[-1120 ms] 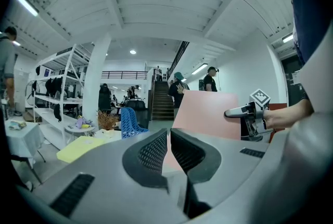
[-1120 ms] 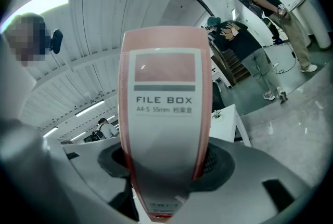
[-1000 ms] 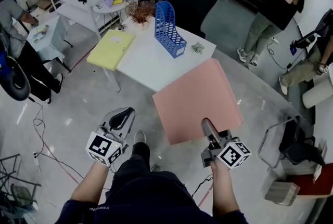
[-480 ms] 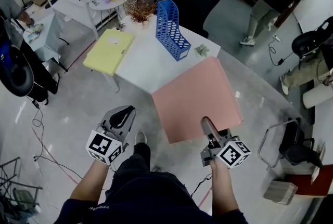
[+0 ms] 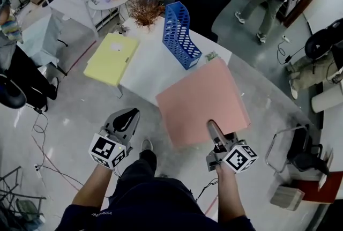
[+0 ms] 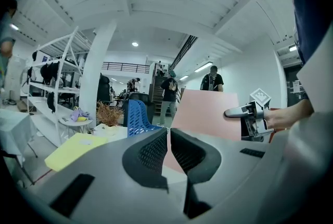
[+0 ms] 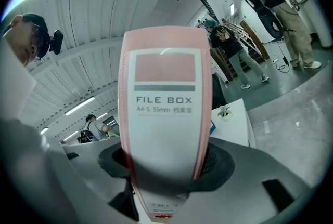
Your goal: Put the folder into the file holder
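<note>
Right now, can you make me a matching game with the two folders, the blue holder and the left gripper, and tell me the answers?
Things:
1. pink folder
2. blue file holder
3. yellow folder
4. left gripper

States:
A. lies flat at the table's left end
B. fingers together, nothing between them
C. gripped by the right gripper
D. stands upright on the white table

Pairs: 1-C, 2-D, 3-A, 4-B.

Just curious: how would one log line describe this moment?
right gripper: shut on pink folder | left gripper: shut, empty | file holder: on table
</note>
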The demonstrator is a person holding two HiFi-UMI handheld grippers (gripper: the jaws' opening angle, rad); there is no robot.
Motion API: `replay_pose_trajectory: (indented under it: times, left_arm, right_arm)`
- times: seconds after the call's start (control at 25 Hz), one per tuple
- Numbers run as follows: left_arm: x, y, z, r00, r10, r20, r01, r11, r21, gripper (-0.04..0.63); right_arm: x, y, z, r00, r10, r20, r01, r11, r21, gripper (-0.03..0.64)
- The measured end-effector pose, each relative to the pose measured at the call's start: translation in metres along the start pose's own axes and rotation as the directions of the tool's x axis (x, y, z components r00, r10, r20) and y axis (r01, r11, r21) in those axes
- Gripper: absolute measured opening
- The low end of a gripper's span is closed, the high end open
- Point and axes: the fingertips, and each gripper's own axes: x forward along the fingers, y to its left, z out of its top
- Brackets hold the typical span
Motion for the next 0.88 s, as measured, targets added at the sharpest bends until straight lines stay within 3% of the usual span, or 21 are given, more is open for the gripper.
replay_pose_trajectory:
  times: [0.88]
  left_arm:
    - [0.054,0.101,0.012,0.998,-0.065,-0.021,0.064,0.998,-0.022,0.046]
  right_arm:
    - [0.102,0.005,0.017,0.998,-0.059,0.005,0.059,0.998,0.005,0.276]
